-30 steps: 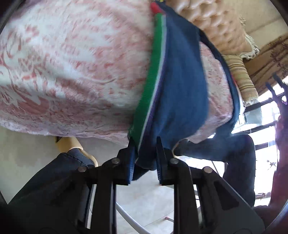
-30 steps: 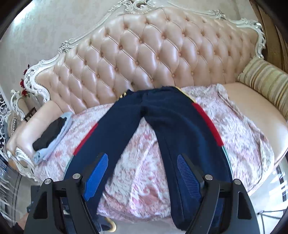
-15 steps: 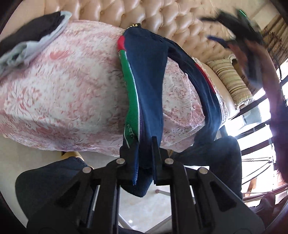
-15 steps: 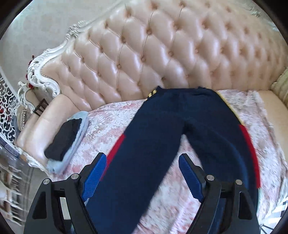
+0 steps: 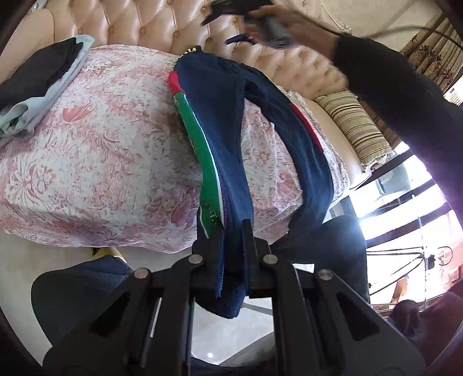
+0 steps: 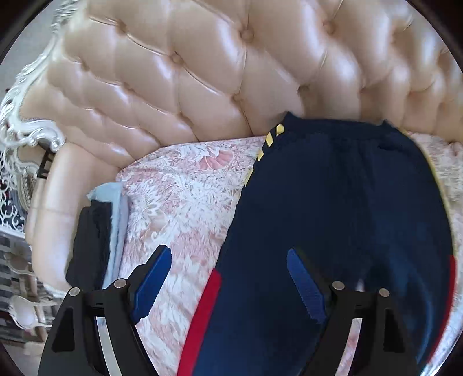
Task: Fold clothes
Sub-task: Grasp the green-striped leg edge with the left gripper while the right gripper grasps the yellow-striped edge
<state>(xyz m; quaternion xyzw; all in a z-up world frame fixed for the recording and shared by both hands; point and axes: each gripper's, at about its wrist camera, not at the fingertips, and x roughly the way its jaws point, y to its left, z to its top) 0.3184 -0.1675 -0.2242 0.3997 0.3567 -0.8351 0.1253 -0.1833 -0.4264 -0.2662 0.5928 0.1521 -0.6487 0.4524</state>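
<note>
Navy track pants [image 5: 222, 136] with red and green side stripes lie on a pink floral cover [image 5: 101, 150] over the sofa, waistband at the backrest. My left gripper [image 5: 231, 245] is shut on the cuff of one leg and holds it off the sofa's front edge. The other leg [image 5: 312, 162] hangs over the edge. In the right wrist view the pants [image 6: 332, 217] fill the lower right. My right gripper [image 6: 228, 277] is open and empty, hovering above the upper leg near the waistband. It also shows blurred in the left wrist view [image 5: 260, 20].
A folded stack of dark and light-blue clothes [image 5: 37, 89] sits at the sofa's left end, also in the right wrist view [image 6: 98, 231]. A striped bolster [image 5: 353, 124] lies at the right end. The tufted backrest [image 6: 231, 63] rises behind. The person's legs [image 5: 86, 283] stand in front.
My left gripper has pulled back and up with the cuff. My right gripper has moved forward over the pants toward the waistband, still open.
</note>
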